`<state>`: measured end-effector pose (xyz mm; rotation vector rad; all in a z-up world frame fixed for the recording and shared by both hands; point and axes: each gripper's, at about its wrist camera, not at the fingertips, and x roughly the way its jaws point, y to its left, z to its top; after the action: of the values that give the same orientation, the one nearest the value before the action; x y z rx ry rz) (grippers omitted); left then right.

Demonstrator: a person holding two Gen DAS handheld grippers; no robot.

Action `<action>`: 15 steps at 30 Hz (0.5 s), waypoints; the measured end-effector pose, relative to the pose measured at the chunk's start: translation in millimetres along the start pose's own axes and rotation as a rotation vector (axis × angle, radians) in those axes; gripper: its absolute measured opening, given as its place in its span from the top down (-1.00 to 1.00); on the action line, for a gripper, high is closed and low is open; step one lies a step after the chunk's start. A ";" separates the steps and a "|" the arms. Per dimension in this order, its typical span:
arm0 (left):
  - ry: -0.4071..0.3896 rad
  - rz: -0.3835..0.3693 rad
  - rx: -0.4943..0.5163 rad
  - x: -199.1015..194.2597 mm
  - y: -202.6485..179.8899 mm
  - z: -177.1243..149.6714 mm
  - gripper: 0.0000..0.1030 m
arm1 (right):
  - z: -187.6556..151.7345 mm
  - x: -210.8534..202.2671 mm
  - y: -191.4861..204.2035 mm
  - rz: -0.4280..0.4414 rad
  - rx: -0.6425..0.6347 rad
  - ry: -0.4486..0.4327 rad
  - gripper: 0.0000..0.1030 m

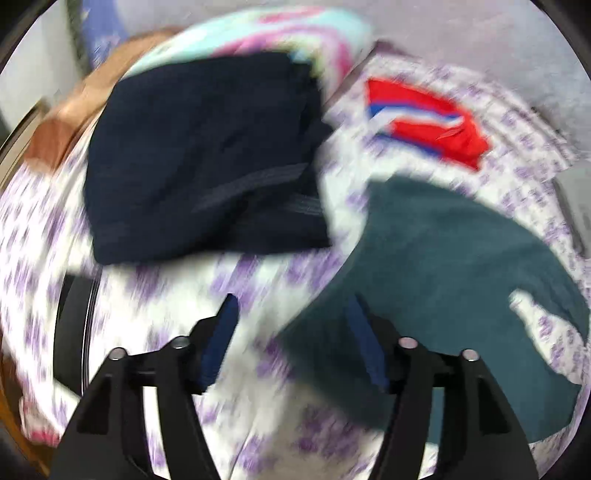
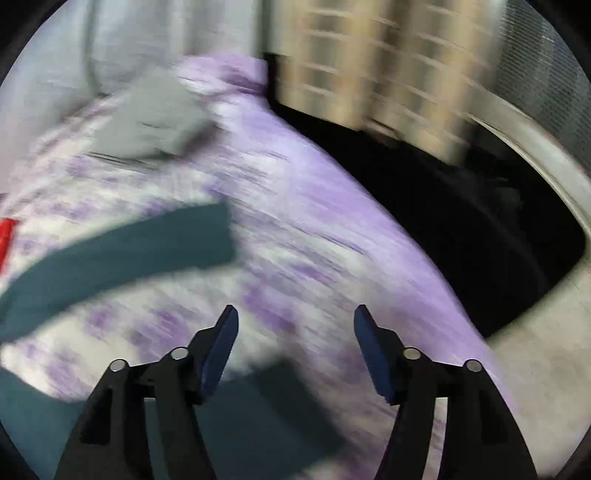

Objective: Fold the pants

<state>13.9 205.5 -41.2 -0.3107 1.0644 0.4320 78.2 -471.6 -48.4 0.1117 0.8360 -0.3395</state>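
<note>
Both grippers' fingers (image 1: 364, 343) (image 2: 373, 354) spread above pants (image 1: 443, 295).

**Setting: bedroom in a home**

A bed is seen, covered by a white sheet with purple floral print (image 1: 280, 280). Folded garments are laid on it: a navy one (image 1: 207, 158), a red striped one (image 1: 424, 118). A pastel blanket (image 1: 258, 33) is heaped behind (details blurred by motion).
</note>
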 end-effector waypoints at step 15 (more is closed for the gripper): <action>0.088 -0.076 0.539 114.6 -119.8 101.3 -0.30 | 69.2 62.7 243.6 0.523 -0.432 0.106 -0.33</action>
<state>197.4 167.7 -92.6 0.1105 1.2072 0.0531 248.5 -274.1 -57.4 -0.0569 0.9335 0.3422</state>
